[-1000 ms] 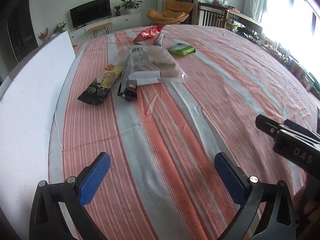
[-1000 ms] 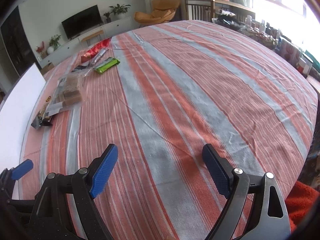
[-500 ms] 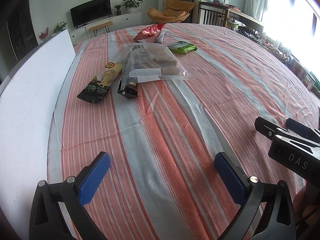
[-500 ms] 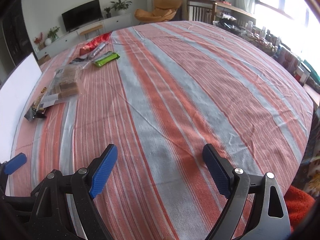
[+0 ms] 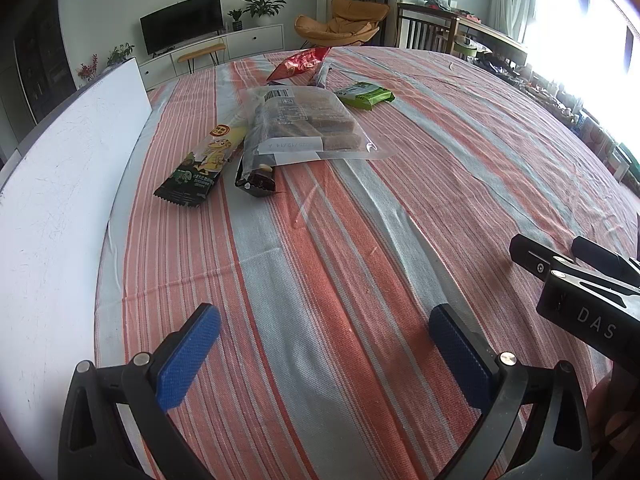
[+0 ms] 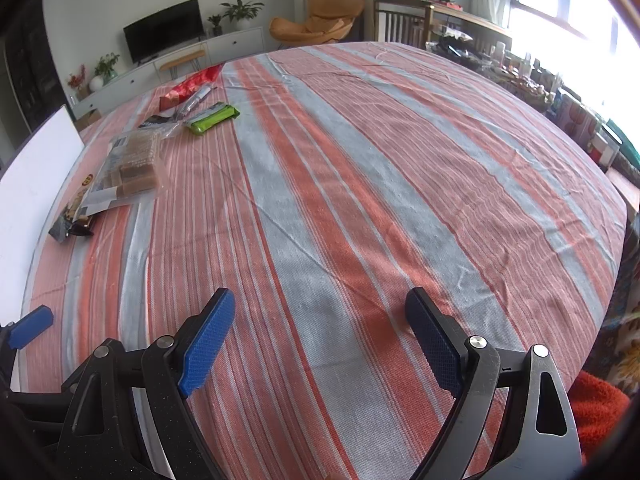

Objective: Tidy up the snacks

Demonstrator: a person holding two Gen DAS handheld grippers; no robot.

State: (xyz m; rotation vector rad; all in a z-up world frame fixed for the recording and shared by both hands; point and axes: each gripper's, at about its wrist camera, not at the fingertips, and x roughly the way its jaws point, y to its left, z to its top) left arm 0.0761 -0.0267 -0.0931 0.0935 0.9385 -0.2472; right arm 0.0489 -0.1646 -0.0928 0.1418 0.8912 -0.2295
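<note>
Several snacks lie on the striped tablecloth (image 5: 360,240). A clear bag of brown bars (image 5: 304,124) lies over a dark bar (image 5: 256,182). A yellow-and-dark cartoon wrapper (image 5: 202,164) is to its left, a green pack (image 5: 364,94) to its right, a red bag (image 5: 298,64) behind. My left gripper (image 5: 324,340) is open and empty, well short of them. My right gripper (image 6: 320,332) is open and empty over bare cloth; the snacks show at its far left, the clear bag (image 6: 128,164) and green pack (image 6: 212,118).
A white board (image 5: 60,184) stands along the table's left edge. The right gripper's body (image 5: 580,288) shows at the right of the left wrist view. A TV stand, chairs and a cluttered window shelf lie beyond the table.
Both grippers have moved slightly forward and lower over the cloth; the snacks appear a little nearer in the left wrist view. Both stay open and empty.
</note>
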